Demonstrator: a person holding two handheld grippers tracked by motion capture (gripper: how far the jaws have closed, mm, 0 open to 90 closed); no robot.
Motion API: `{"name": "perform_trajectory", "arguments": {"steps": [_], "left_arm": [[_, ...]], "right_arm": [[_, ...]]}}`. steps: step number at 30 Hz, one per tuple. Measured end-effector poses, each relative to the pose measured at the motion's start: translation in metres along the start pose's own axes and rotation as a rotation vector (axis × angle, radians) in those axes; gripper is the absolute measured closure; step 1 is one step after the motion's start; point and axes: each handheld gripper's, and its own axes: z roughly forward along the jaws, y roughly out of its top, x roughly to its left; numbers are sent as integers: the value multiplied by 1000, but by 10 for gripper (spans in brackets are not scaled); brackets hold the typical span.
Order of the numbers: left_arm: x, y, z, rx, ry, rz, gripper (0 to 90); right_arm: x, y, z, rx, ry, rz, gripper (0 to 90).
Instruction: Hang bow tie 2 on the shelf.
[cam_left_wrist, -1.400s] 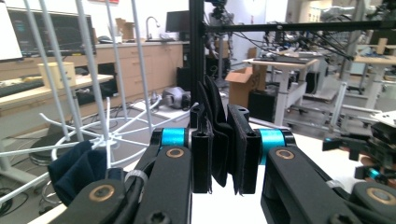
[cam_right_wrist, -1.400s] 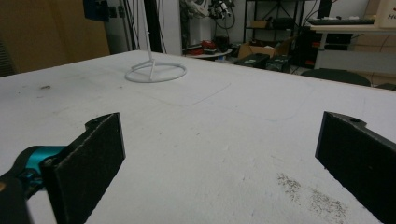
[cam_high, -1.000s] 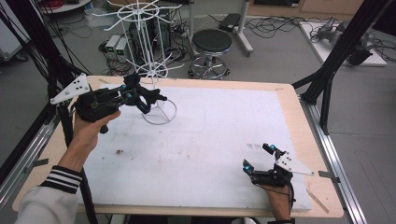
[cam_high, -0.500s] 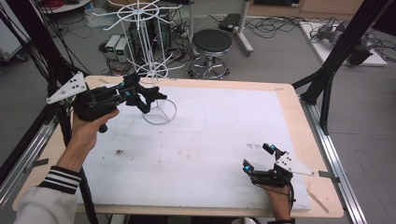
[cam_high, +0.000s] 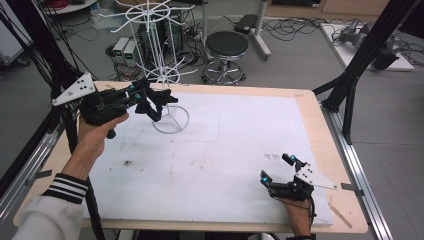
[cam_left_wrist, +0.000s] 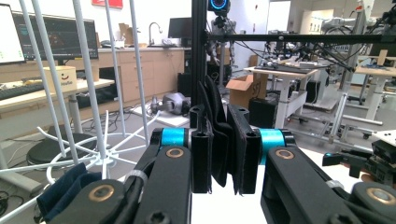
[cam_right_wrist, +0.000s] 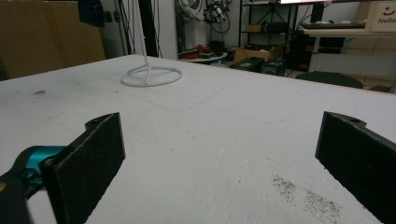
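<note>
Left tool (cam_high: 150, 102) clamped on a dark, folded cloth item (cam_left_wrist: 223, 135), pads pressed against both sides of the fabric, which stands upright between them in the left gripper view. Held above the counter (cam_high: 210, 150) at about ten o'clock in the high view, just beside the white wire rack (cam_high: 159, 55), whose ring base (cam_high: 171, 119) rests on the white surface directly below the held item. Thin white rods of the rack rising at nine o'clock in the left gripper view, with a scrap of dark blue cloth (cam_left_wrist: 65, 191) low at eight o'clock. Left hand (cam_high: 97, 135) gripping the tool's black body, striped cuff (cam_high: 65, 187) at seven o'clock.

Right tool (cam_high: 277, 170) at about five o'clock on the counter, resting low near the front edge, pads wide apart with nothing between them; bare white surface and a faint dark smudge (cam_right_wrist: 299, 193) seen between them in the right gripper view, rack base far off at eleven o'clock. Well apart from the left tool.

Beyond the counter, a black stool (cam_high: 226, 47) at twelve o'clock on the floor, among cables.
</note>
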Motion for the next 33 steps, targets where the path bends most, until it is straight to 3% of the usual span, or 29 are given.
{"name": "perform_trajectory", "arguments": {"steps": [13, 19, 33], "left_arm": [[4, 5, 14, 41, 25, 11, 800], [7, 1, 22, 71, 45, 2, 799], [5, -11, 32, 97, 38, -11, 799]], "right_arm": [[-1, 0, 1, -8, -19, -10, 7], [-2, 0, 1, -13, -27, -12, 7], [-2, 0, 1, -16, -27, -6, 6]]}}
